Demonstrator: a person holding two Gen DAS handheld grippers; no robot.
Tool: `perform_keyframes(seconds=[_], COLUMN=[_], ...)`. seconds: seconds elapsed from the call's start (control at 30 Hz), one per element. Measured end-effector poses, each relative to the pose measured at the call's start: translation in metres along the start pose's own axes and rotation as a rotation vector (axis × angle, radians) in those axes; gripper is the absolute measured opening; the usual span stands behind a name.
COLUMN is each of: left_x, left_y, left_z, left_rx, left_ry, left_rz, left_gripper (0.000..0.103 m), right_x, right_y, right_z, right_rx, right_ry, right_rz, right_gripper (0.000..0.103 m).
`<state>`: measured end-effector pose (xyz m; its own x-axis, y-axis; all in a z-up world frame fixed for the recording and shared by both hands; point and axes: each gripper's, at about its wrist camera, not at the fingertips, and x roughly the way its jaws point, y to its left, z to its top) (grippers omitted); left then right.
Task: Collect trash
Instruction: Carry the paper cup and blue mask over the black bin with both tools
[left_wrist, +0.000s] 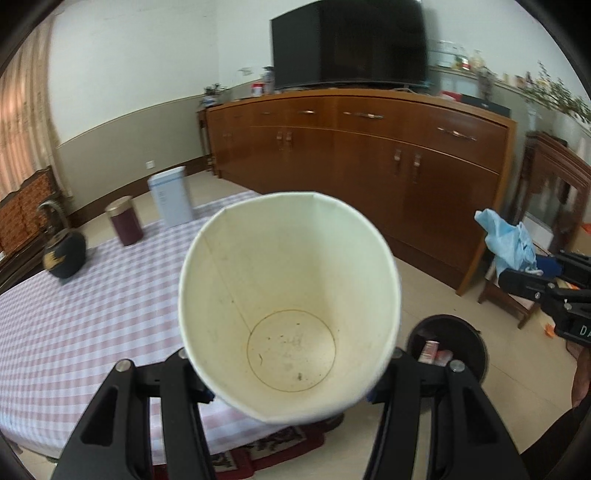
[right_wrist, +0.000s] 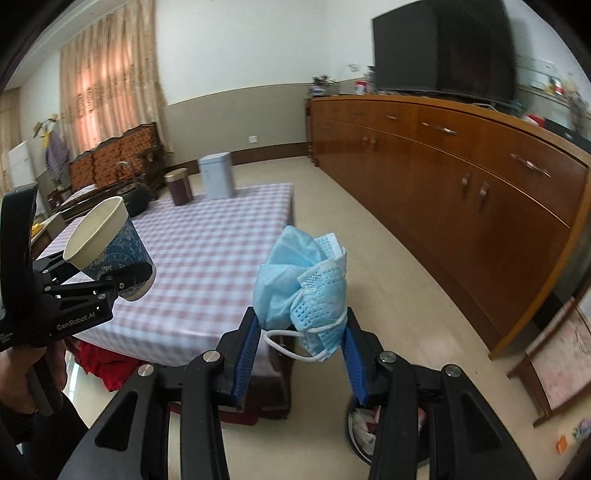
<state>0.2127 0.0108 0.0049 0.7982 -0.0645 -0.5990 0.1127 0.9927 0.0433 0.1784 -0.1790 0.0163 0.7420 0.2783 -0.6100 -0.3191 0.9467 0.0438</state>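
Note:
My left gripper (left_wrist: 290, 373) is shut on an empty paper cup (left_wrist: 291, 306), white and stained inside, blue-patterned outside (right_wrist: 110, 247). It hangs over the corner of the checked table (left_wrist: 74, 314). My right gripper (right_wrist: 301, 332) is shut on a crumpled blue face mask (right_wrist: 303, 284) with a white ear loop, held above the floor past the table's end. In the left wrist view the mask (left_wrist: 511, 243) and right gripper (left_wrist: 532, 284) show at the far right. A dark round trash bin (left_wrist: 448, 347) with wrappers inside stands on the floor below; in the right wrist view the bin (right_wrist: 360, 428) is mostly hidden behind the fingers.
On the table stand a maroon tin (left_wrist: 125, 221), a white-blue box (left_wrist: 170, 201) and a black kettle (left_wrist: 64, 254). A long wooden sideboard (left_wrist: 369, 155) with a television (left_wrist: 349, 44) lines the wall. A wooden stool (left_wrist: 506, 299) stands beside the bin. A red rug (right_wrist: 99, 363) lies under the table.

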Motion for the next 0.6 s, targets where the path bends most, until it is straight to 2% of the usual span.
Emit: perform_keyframes(seconds=[0.6], left_x=[0.023], left_y=[-0.104], left_z=[-0.007], left_rx=[0.130], left_ry=[0.039], left_rz=[-0.171], left_gripper=[0.057], right_x=[-0.038], right_y=[-0.087], right_z=[-0.062], right_rx=[0.135], right_ry=[0.037], right_rz=[-0.144], right_gripper=[0.045])
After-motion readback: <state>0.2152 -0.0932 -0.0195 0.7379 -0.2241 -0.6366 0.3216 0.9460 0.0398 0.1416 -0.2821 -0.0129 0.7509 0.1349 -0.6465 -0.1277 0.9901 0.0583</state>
